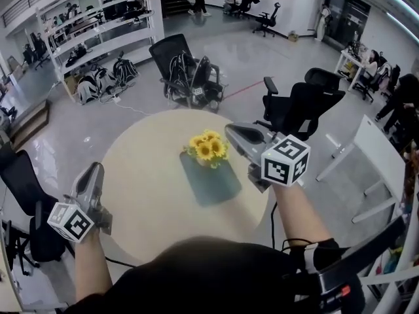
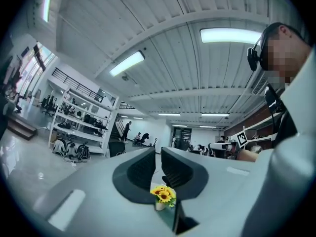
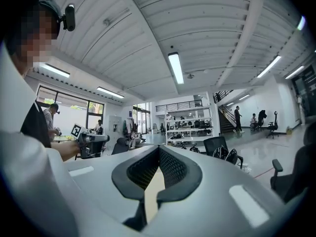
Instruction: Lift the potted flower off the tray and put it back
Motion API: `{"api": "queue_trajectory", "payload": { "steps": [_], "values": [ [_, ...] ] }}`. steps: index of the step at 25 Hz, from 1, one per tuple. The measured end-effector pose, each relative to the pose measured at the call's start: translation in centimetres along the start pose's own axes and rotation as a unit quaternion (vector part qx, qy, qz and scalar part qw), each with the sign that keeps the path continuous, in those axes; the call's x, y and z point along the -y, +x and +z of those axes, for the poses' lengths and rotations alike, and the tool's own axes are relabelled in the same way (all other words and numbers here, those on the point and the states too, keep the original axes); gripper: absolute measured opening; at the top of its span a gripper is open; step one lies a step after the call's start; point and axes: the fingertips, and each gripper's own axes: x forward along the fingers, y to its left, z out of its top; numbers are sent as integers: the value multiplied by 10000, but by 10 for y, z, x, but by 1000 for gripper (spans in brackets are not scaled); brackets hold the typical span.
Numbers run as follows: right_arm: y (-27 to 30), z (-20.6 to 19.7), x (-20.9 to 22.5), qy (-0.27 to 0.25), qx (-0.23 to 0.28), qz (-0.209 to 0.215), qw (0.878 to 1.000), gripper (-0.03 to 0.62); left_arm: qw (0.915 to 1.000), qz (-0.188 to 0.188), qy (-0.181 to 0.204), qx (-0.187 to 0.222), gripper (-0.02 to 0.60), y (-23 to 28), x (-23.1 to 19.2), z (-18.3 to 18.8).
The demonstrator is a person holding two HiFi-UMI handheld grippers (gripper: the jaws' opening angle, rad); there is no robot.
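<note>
Head view: the potted flower (image 1: pixel 207 148) is recorded standing upright on the dark tray (image 1: pixel 213 185), at the tray's far edge towards its far left corner; the tray lies about the middle of the round table (image 1: pixel 144 188). Nothing else is carried on the tray, and the pot is filled with yellow sunflowers and some green leaf. The left gripper (image 1: pixel 96 167) is held outside the table's near left edge and the right gripper (image 1: pixel 230 129) above its right edge, both well apart from the pot. Left gripper view: the left gripper (image 2: pixel 158 152) is seen with its jaws drawn almost together, only a narrow slit remaining and nothing gripped; the flower (image 2: pixel 163 195) and a sliver of tray (image 2: pixel 171 217) are seen far beyond them, untouched. Right gripper view: the right gripper (image 3: pixel 158 149) is found closed at the tips and empty, with only pale table surface (image 3: pixel 153 196) seen below. Assessment: the pot is on the tray and no lift is in hand; whether the lift and return are completed or not yet begun cannot be established from this moment.
</note>
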Motion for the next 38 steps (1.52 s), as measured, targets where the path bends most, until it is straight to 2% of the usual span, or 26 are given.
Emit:
{"api": "queue_trajectory", "payload": {
  "steps": [2, 7, 12, 17, 38],
  "values": [
    [-1, 3, -5, 50, -23, 51, 10000, 14, 9999, -108, -36, 50, 2, -5, 8, 3],
    [-7, 2, -19, 344, -34, 304, 9989, 12, 9988, -466, 108, -144, -4, -13, 43, -12],
    [-5, -5, -36, 600, 49, 503, 9969, 12, 9987, -463, 23, -188, -3, -26, 52, -25],
    [1, -12, -47, 569, -3, 566, 9968, 11, 9979, -575, -163, -232, -3, -30, 58, -34],
    [1, -27, -45, 593, -130, 648, 9960, 11, 9959, -741, -199, -480, -3, -20, 71, -52]
  ]
}}
